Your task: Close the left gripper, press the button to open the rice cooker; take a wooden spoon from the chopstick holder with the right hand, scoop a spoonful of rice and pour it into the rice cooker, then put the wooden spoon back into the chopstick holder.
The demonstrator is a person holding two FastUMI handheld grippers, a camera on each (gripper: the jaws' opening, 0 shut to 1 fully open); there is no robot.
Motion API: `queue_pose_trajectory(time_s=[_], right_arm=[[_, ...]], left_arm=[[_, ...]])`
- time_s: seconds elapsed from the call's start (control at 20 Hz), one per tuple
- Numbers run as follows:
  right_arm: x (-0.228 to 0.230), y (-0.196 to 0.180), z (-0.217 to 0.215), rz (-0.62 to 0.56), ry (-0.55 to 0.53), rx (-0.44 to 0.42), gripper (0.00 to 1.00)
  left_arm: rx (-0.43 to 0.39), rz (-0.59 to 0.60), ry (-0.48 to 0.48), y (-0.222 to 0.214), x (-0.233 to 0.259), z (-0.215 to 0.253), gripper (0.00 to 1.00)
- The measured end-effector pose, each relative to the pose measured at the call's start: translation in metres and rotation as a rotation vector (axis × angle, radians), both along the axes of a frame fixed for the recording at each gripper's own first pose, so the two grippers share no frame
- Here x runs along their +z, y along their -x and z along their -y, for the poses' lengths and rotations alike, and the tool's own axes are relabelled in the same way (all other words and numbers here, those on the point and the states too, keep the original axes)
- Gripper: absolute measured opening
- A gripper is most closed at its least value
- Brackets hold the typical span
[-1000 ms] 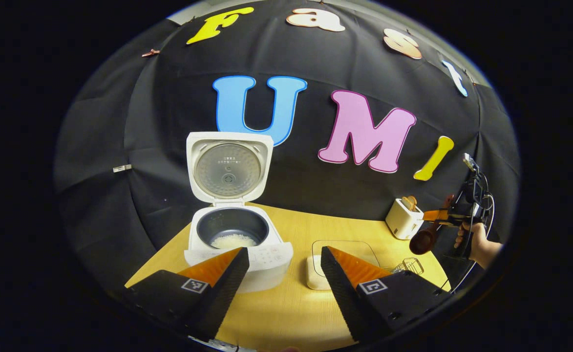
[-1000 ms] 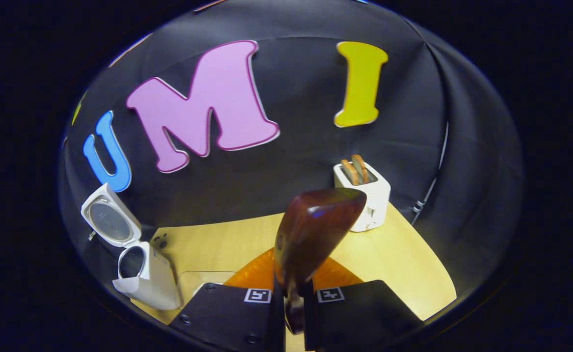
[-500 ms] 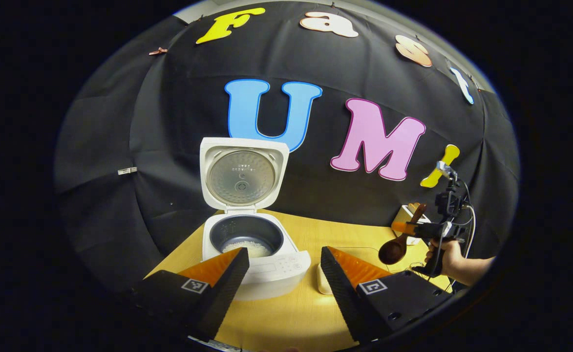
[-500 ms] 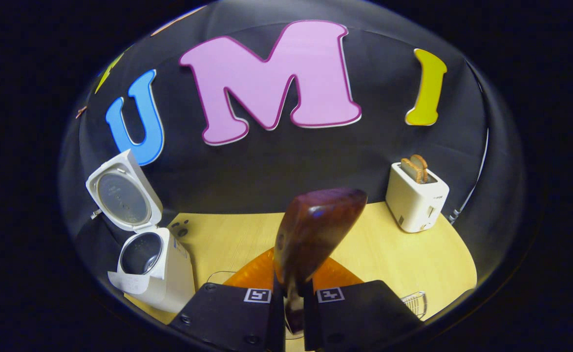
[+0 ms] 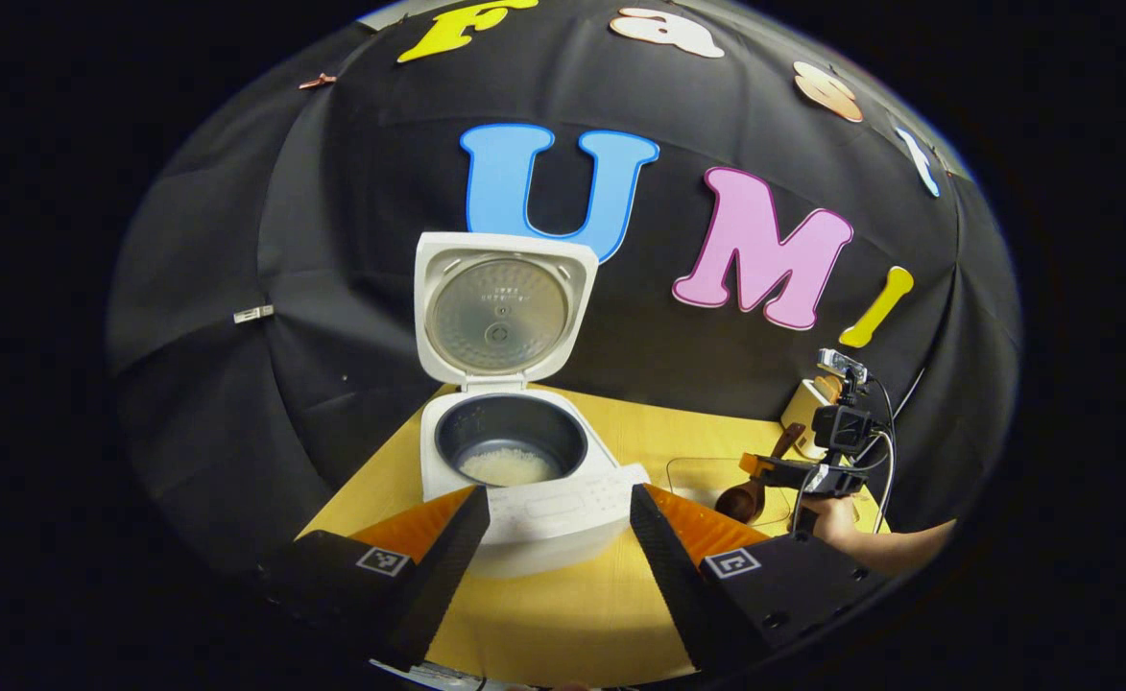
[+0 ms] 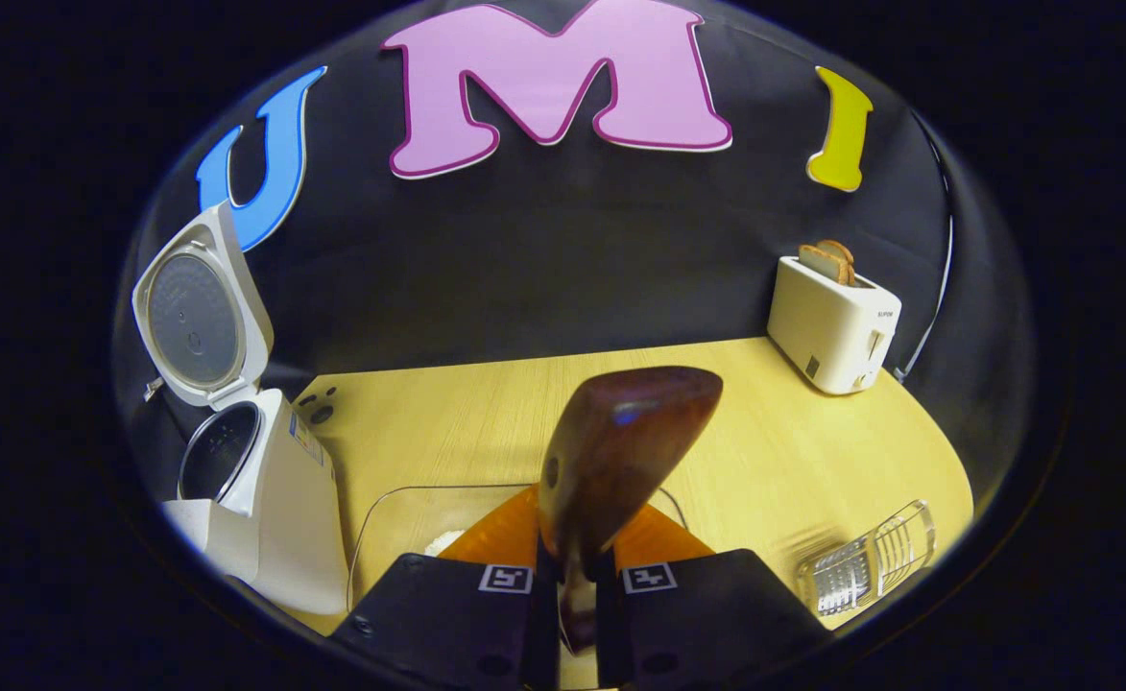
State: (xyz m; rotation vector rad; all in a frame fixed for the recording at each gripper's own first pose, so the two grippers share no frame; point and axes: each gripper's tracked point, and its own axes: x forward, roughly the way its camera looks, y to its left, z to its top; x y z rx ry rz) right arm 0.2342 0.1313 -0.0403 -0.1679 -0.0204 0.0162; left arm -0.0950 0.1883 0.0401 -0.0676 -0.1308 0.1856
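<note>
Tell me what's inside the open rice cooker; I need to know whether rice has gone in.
The rice cooker holds a dark inner pot with a small patch of white rice at the bottom. The pot's near wall hides the rest.

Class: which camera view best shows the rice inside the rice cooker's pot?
The left gripper view: it looks straight into the open rice cooker, with the rice plainly visible. The right gripper view catches the cooker side-on at the edge, so the pot's bottom is hidden.
</note>
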Motion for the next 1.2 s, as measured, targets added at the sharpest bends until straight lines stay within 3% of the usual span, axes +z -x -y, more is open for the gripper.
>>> queue_pose_trajectory(time_s=[0.35, 1.15, 1.2], right_arm=[[-0.018, -0.005, -0.005, 0.024, -0.006, -0.048, 0.19], [-0.050, 0.036, -0.062, -0.126, -0.219, 0.077, 0.19], [-0.048, 0.037, -0.060, -0.132, -0.247, 0.077, 0.08]], left_arm=[[-0.014, -0.023, 0.028, 0.000, -0.019, -0.013, 0.95], [-0.042, 0.011, 0.087, 0.018, -0.024, -0.008, 0.95], [-0.040, 0.014, 0.088, 0.020, -0.024, -0.009, 0.91]])
